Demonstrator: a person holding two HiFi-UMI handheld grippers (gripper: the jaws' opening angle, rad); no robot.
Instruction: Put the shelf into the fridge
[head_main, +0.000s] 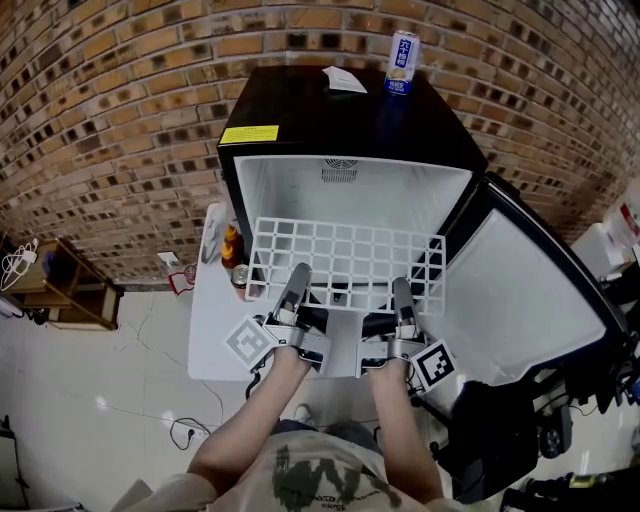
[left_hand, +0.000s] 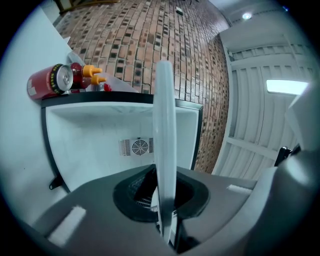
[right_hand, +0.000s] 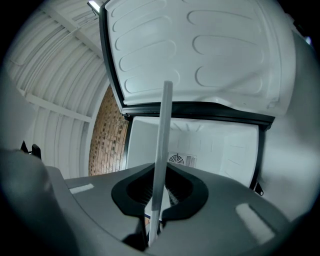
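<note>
before the open fridge (head_main: 320, 115), with left gripper (head_main: 297, 272) and right gripper (head_main: 401, 290) clamping the shelf (head_main: 345, 250), feed it in level.

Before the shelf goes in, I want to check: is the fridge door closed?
No, the fridge door stands swung wide open at the right, baring the white interior.

The shelf (head_main: 345, 262) sits before the fridge (head_main: 330, 115), can (head_main: 402, 62) atop.
</note>
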